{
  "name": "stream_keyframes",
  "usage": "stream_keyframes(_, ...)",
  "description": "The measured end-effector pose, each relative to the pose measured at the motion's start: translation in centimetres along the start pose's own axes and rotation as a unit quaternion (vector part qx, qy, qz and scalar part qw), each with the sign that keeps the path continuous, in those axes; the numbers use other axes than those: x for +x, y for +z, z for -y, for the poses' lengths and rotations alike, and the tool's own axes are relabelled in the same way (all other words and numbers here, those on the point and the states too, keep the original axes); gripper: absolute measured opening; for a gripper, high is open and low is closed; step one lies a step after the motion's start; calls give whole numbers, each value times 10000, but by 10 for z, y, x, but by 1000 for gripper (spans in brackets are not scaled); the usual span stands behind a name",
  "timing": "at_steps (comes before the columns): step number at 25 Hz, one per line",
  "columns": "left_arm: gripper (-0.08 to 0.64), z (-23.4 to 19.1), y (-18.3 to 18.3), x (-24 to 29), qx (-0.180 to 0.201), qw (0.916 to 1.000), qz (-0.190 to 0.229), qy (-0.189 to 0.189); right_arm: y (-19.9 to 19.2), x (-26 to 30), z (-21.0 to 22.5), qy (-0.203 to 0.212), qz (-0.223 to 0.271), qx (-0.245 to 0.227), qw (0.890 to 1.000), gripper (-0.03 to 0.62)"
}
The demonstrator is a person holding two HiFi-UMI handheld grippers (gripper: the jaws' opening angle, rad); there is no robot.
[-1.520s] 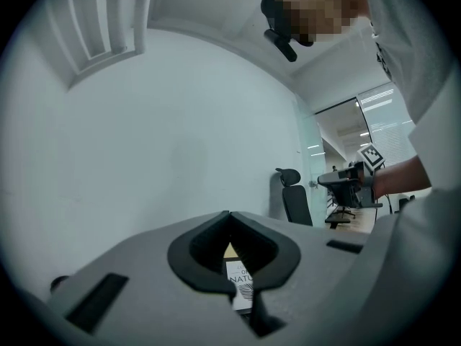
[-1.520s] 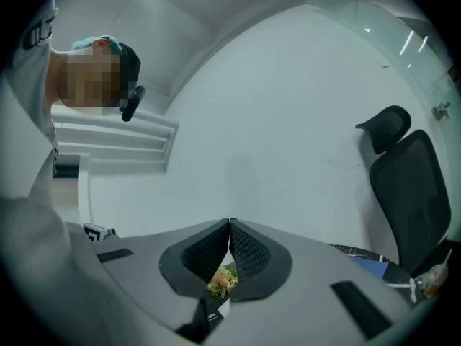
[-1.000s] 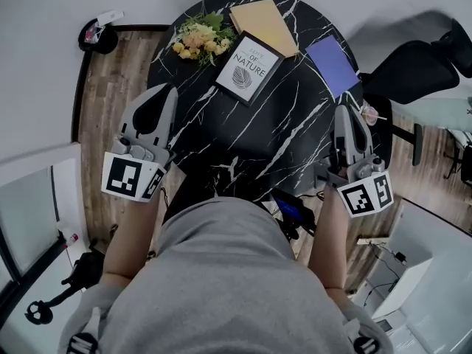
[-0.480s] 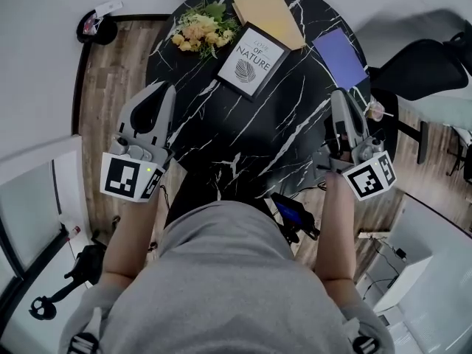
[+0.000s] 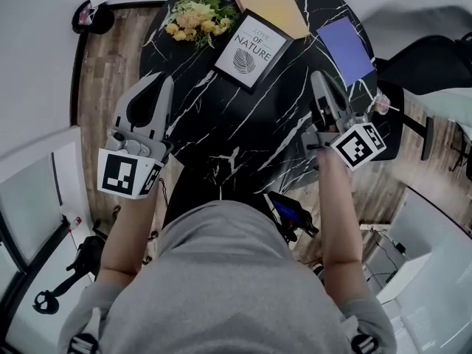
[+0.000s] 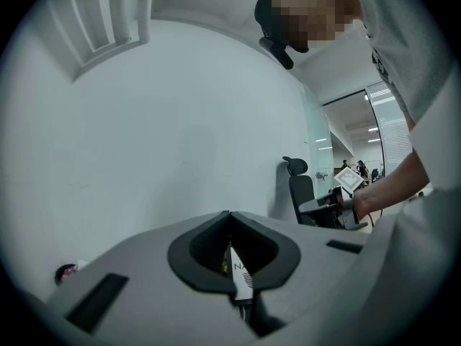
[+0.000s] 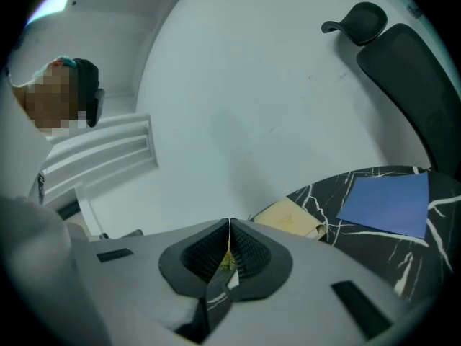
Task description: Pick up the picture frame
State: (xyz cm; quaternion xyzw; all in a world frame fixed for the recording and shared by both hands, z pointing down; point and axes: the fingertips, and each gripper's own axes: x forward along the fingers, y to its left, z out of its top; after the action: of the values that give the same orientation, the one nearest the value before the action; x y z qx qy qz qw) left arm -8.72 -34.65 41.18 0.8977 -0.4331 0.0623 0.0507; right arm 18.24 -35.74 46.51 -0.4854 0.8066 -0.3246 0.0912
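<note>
This looks like an office (glass-walled): a swivel chair [image 5: 435, 59] beside a round marble table [image 5: 243, 124].

The picture frame [image 5: 251, 49] is a thin black rectangle around a white print that carries the words "OF NATURE" above a dark leaf drawing; a smaller line over them is too small to read. It lies flat, face up, on the black white-veined worktop [image 5: 243, 135], turned diagonally so that one corner points back toward the person. It sits ahead of both tools, beyond their tips and between them: forward and to the right of the left tool [image 5: 164, 80], forward and to the left of the right tool [image 5: 318, 77], and apart from each. In the left gripper view a narrow white sliver of it [image 6: 242, 277] shows low in that tool's notch.
</note>
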Motion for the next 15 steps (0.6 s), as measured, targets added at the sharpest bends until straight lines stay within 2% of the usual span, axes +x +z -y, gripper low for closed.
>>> stream_keyframes(2,6,0,-4,2,-13,10000,-37,21,-12,9,14,-221,-183,-44,9996,26)
stream_keyframes(5,6,1,-10,8,-21,9999,-146,-35,-30,24,28,-300,-421,-41,9987,28)
stream_keyframes(13,6,3,-14,21,-236,9996,-124,-93,-71,59,54,-378,-696,572,9952,31)
stream_keyframes(14,6,4,-15,23,-258,9995,-124,-112,-76,62,58,-388,-744,687,9941,40)
stream_keyframes(15,6,4,-16,25,-269,9995,-129,-133,-82,66,61,-390,-800,813,9927,79)
